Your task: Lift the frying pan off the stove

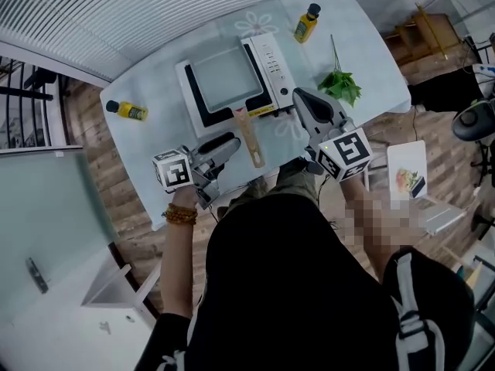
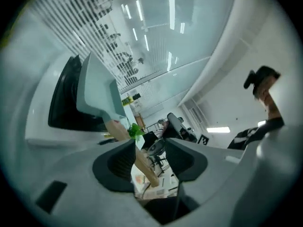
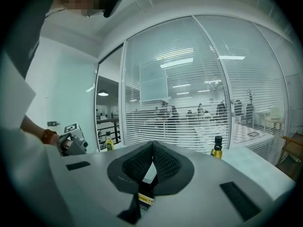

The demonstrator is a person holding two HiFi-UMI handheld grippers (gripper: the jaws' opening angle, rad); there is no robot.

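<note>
The left gripper sits level, jaws apart; the right gripper, jaws together

No word or number can be read with certainty. The left gripper and the right gripper each carry a cube faced with black-and-white square code markers, which are patterns, not letters. The stove has a white control strip along its right side with small marks, and a yellow sticker at its front edge; both are too small to read. The two yellow bottles near the surface's left and far edges bear labels that are also illegible.
</note>
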